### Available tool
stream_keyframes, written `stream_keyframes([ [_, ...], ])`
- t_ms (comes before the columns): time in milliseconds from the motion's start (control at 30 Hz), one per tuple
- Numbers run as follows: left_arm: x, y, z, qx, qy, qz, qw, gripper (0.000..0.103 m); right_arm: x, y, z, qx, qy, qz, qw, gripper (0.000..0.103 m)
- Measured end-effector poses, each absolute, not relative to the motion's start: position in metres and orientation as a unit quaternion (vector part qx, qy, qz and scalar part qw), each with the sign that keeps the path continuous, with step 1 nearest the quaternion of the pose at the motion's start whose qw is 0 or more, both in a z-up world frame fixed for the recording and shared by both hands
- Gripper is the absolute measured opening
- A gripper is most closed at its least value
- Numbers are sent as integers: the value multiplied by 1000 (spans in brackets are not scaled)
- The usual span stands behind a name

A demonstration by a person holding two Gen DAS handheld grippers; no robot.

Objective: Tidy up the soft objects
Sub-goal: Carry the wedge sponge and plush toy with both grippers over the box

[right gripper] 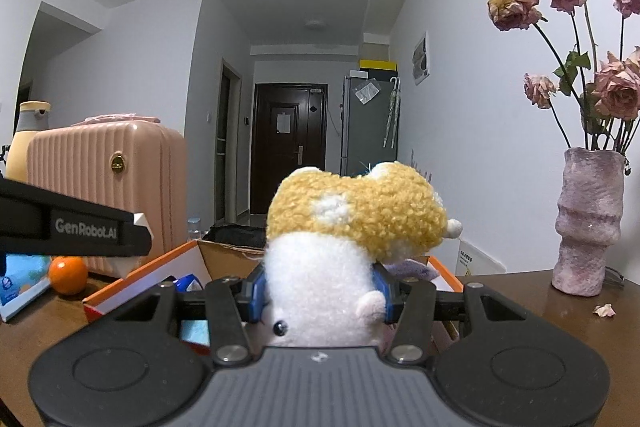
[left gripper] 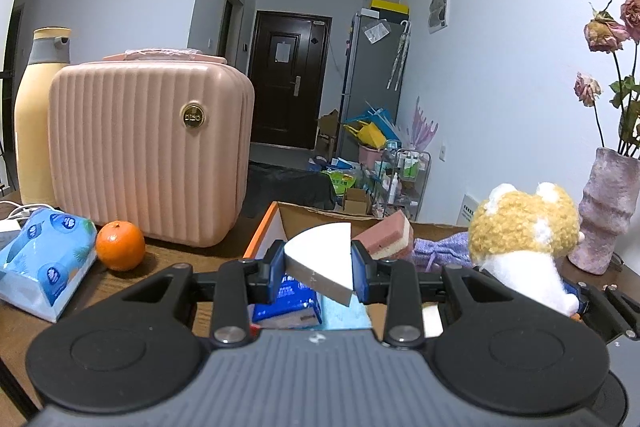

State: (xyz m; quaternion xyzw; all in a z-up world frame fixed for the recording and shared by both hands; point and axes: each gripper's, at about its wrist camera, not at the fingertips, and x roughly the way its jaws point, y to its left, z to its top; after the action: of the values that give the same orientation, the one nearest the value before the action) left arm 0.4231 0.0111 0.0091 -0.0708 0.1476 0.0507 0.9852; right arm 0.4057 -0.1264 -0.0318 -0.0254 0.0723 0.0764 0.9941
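The left gripper (left gripper: 319, 273) has its blue fingers (left gripper: 277, 269) clenched on a white wedge sponge (left gripper: 322, 261), held above an open cardboard box (left gripper: 262, 233) on the brown tabletop (left gripper: 176, 259). The right gripper (right gripper: 319, 293) grasps a yellow-and-white plush (right gripper: 340, 247) over the same box (right gripper: 160, 269). Inside the box lie a blue tissue pack (left gripper: 294, 301), a pink sponge (left gripper: 386, 233) and a purple pouch (left gripper: 442, 251). The left gripper's side reads "GenRobot.AI". Left of the box stand an orange (left gripper: 120, 245) and a pink case (left gripper: 148, 151); a vase (right gripper: 590, 223) stands at the right edge.
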Motion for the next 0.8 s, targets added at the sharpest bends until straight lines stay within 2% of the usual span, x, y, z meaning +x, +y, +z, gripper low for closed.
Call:
stream_keyframes([
  [800,474,3,7,-69,140,51,986,34,467,-125,-36,-32,70,75,994,49],
])
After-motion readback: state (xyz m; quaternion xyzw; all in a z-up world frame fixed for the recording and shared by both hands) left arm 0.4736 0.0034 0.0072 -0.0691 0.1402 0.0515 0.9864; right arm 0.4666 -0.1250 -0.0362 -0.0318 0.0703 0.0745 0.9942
